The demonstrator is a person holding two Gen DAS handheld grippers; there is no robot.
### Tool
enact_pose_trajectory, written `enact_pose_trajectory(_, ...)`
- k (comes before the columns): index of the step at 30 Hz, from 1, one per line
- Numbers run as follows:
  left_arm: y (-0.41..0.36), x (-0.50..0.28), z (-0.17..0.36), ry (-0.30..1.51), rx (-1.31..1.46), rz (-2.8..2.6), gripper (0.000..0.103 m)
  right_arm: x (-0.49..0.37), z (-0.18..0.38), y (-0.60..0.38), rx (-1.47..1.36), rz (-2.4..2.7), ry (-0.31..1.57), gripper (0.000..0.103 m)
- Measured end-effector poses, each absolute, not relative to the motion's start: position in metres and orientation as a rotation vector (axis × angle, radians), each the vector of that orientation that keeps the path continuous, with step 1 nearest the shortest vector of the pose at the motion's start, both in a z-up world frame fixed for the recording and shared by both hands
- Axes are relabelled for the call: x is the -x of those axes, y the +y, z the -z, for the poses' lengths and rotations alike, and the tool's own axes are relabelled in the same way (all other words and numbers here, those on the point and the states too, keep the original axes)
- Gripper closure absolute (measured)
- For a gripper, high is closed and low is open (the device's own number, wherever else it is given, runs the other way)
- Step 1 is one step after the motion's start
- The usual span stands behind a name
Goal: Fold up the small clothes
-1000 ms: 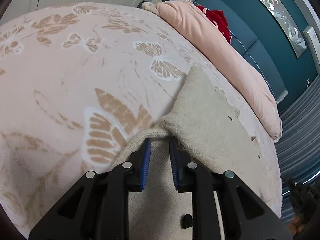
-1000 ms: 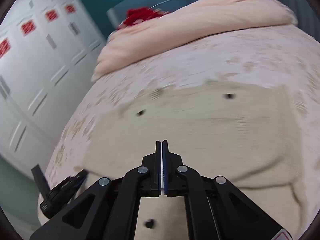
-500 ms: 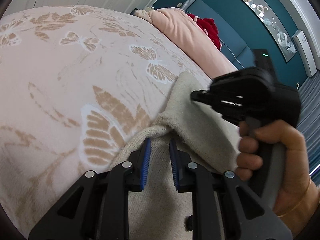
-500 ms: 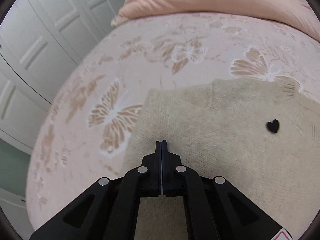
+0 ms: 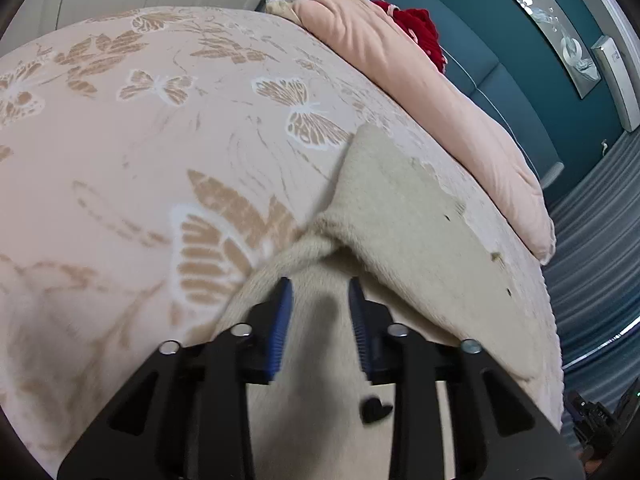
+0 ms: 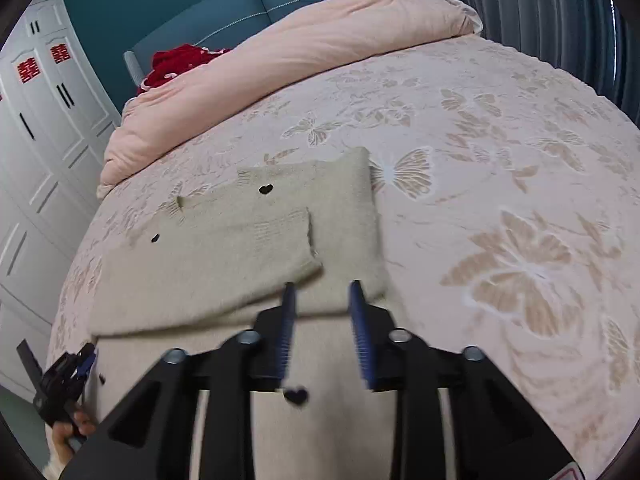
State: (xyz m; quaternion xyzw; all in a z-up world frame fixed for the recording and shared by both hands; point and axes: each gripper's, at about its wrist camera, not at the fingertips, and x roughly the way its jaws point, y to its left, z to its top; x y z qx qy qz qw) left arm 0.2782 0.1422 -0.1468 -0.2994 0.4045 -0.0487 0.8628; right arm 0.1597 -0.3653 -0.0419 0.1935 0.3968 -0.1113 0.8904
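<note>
Letting go, both grippers part their jaws at once: the left gripper (image 5: 319, 320) was pinching the sweater (image 6: 248, 252) edge a second ago, and the right gripper (image 6: 322, 330) was shut. A fold now lies flat on the bed (image 6: 500, 128), so this fold looks done. Both sets of jaws are half open, opening, gripping nothing; sweater lies under them.

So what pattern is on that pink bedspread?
Tan-and-white butterflies on the pink bedspread, clearest in the right wrist view.

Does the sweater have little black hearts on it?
Yes, the beige sweater lying on the bed has small black hearts dotted across it in the right wrist view.
</note>
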Motion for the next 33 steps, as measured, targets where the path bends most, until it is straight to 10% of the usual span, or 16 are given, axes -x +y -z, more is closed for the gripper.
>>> enact_pose_trajectory(4, 0.173, -0.201, 0.127, 0.935, 0.609, 0.081, 0.012, -0.061, 0.054, -0.367, -0.391, 0.244, 0.912, 0.032)
enact_pose_trajectory(21, 0.153, -0.111, 0.143, 1.07, 0.767, 0.167, 0.005, 0.0, 0.128, -0.304, -0.794, 0.102, 0.931, 0.026)
enact_pose_trajectory(22, 0.152, -0.114, 0.142, 1.07, 0.778, 0.162, 0.012, -0.003, 0.127, -0.304, -0.814, 0.102, 0.927, 0.043)
enact_pose_trajectory(23, 0.151, -0.115, 0.141, 1.078, 0.785, 0.164, 0.041, -0.005, 0.128, -0.306, -0.832, 0.101, 0.935, 0.08)
enact_pose_trajectory(25, 0.149, -0.123, 0.144, 1.166, 0.79, 0.156, 0.091, -0.01, 0.13, -0.31, -0.875, 0.092, 0.968, 0.092)
enact_pose_trajectory(33, 0.159, -0.087, 0.07, 1.061, 0.744, 0.206, 0.098, 0.026, 0.052, -0.309, -0.773, 0.014, 0.876, 0.095)
